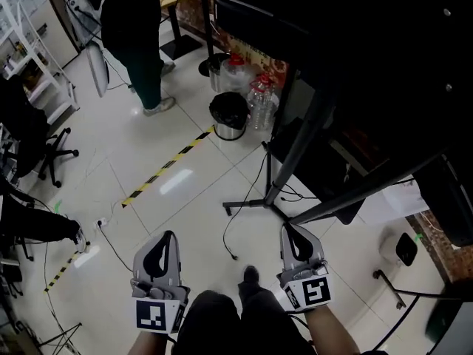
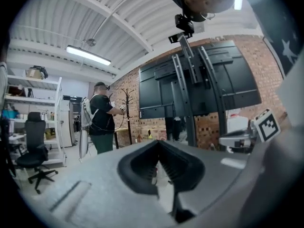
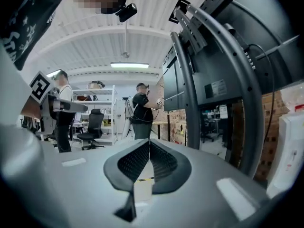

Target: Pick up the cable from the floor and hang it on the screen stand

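Note:
A thin black cable (image 1: 225, 237) lies on the pale tiled floor, running from the foot of the screen stand (image 1: 295, 154) to a loose end in front of my shoes. The stand's black tubes lean up to a large dark screen (image 1: 355, 43) at the upper right. My left gripper (image 1: 169, 235) and my right gripper (image 1: 287, 229) are held low, side by side, well above the floor and apart from the cable. Both are shut with nothing between the pads. The left gripper (image 2: 159, 144) faces the screen stand (image 2: 190, 80). The stand's tubes (image 3: 190, 80) rise just right of the right gripper (image 3: 149, 140).
A black bin (image 1: 229, 115) and water bottles (image 1: 260, 98) stand beside the stand's base. A person (image 1: 133, 28) stands at the far left, near a white shelf (image 1: 37, 58) and an office chair (image 1: 37, 154). Yellow-black tape (image 1: 166, 166) crosses the floor.

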Motion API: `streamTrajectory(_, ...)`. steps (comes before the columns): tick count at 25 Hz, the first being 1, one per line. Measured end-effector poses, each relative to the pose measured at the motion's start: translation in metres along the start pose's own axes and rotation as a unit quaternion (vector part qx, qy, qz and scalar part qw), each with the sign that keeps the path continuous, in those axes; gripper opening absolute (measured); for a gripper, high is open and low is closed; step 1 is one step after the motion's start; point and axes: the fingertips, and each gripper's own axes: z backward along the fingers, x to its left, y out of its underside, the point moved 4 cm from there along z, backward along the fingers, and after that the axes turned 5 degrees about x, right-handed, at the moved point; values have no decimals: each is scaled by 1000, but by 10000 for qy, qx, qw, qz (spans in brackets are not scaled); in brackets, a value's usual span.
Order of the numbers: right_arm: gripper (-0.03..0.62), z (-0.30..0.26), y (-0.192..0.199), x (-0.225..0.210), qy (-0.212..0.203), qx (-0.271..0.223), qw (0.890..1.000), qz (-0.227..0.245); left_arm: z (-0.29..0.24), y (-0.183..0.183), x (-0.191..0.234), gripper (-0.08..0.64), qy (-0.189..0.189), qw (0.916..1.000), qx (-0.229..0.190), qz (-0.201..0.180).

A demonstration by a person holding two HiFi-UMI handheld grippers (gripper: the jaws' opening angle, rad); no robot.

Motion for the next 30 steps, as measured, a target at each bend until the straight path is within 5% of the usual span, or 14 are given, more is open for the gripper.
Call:
streamTrajectory(7, 46, -28, 99, 2, -365, 858, 9955, 167, -23, 75, 14, 5, -21, 9992, 403, 46)
streamTrajectory(19, 97, -129, 357, 7, -584, 2013, 9774, -287, -92, 262, 64, 5, 22, 9993, 367, 92)
streamTrajectory(30, 176, -214, 598, 35, -1352, 3196, 9255, -1521, -141, 413, 89, 5, 118, 9994, 334, 67)
